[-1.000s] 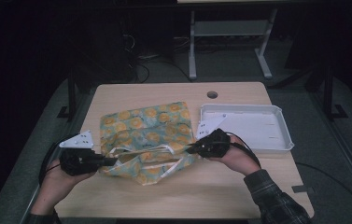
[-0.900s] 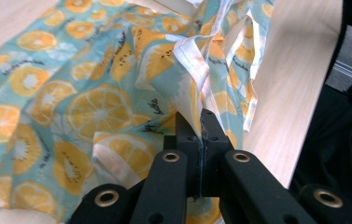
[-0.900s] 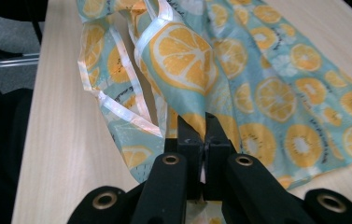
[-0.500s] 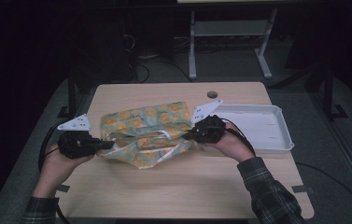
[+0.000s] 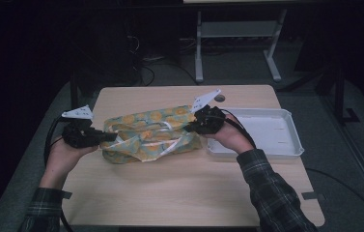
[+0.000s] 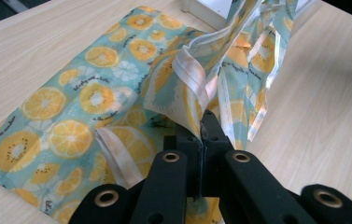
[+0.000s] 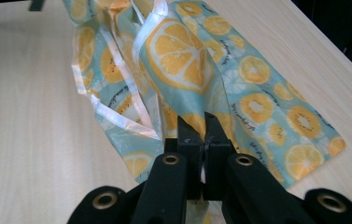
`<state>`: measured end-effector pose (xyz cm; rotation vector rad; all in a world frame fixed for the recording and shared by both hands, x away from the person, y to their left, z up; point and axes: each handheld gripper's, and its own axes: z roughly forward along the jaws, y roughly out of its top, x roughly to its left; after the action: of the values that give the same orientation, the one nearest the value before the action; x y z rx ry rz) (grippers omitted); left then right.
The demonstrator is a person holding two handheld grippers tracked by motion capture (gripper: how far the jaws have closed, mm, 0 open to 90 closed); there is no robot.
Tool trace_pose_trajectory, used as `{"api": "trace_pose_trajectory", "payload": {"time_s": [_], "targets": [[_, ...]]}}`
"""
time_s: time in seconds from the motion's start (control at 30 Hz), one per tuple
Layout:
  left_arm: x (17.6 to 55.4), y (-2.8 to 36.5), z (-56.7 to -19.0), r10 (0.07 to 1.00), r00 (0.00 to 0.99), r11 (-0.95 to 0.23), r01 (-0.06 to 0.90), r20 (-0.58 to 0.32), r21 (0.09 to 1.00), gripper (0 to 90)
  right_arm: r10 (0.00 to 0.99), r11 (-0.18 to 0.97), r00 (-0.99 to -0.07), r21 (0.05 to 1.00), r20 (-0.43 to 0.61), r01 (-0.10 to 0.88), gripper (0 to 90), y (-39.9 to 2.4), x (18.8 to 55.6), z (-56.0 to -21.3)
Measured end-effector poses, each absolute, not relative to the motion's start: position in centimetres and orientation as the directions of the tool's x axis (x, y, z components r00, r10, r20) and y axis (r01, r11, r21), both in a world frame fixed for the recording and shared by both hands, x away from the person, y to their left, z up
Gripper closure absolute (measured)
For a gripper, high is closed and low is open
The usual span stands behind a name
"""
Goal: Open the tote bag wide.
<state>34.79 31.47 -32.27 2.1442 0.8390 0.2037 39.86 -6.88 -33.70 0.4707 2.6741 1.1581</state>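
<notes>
Fruit-print cloth bag, teal with orange and kiwi slices and pale ribbon straps, lies across the middle of the wooden table, partly lifted and bunched between the two grippers. Left gripper at the bag's left end, jaws clenched on a fold of the fabric; in the left gripper view the black jaws are pressed together with the bag's edge pinched between them and a pale strap running beside the jaws. Right gripper at the bag's right end, also clamped on fabric; the right gripper view shows jaws closed tight on a fold with a big orange-slice print, the rest of the bag hanging up and away, lower part flat on the table. The bag's near edge sags down to the tabletop between the two grips. Left hand and right hand hold the grippers, plaid sleeves coming in from the bottom. White tray sits on the table's right side, just beside the bag's right end, right hand partly over its near-left corner. Small round hole in the table near the far edge, behind the right gripper's grey plate. Dark floor and a metal stand beyond the table.
</notes>
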Motion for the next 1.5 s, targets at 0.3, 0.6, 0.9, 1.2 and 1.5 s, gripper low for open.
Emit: {"api": "trace_pose_trajectory", "payload": {"time_s": [0.3,0.6,0.9,1.2,1.5], "targets": [[37.9,32.4,-34.3,0.695,0.701,-0.41,0.569,-0.159,0.713,88.7,0.41,0.636,-0.912,0.723,-0.022,0.269,88.1,-5.3,42.8,-34.8],[40.5,32.2,-36.6,0.75,0.645,-0.387,0.608,-0.147,0.693,88.8,0.481,0.621,-0.877,0.706,0.0,0.341,88.1,-4.3,45.5,-37.8],[42.4,31.5,-39.2,0.796,0.595,-0.409,0.663,-0.11,0.627,88.7,0.544,0.637,-0.839,0.644,0.013,0.423,88.0,-2.9,47.3,-41.2],[43.0,30.7,-41.6,0.796,0.6,-0.471,0.696,-0.077,0.542,89.0,0.542,0.689,-0.84,0.575,-0.006,0.44,88.0,-2.0,47.6,-43.0],[41.7,30.9,-42.6,0.779,0.615,-0.475,0.708,-0.124,0.523,89.1,0.503,0.72,-0.865,0.555,-0.004,0.416,88.0,-2.2,46.4,-43.1]]}}
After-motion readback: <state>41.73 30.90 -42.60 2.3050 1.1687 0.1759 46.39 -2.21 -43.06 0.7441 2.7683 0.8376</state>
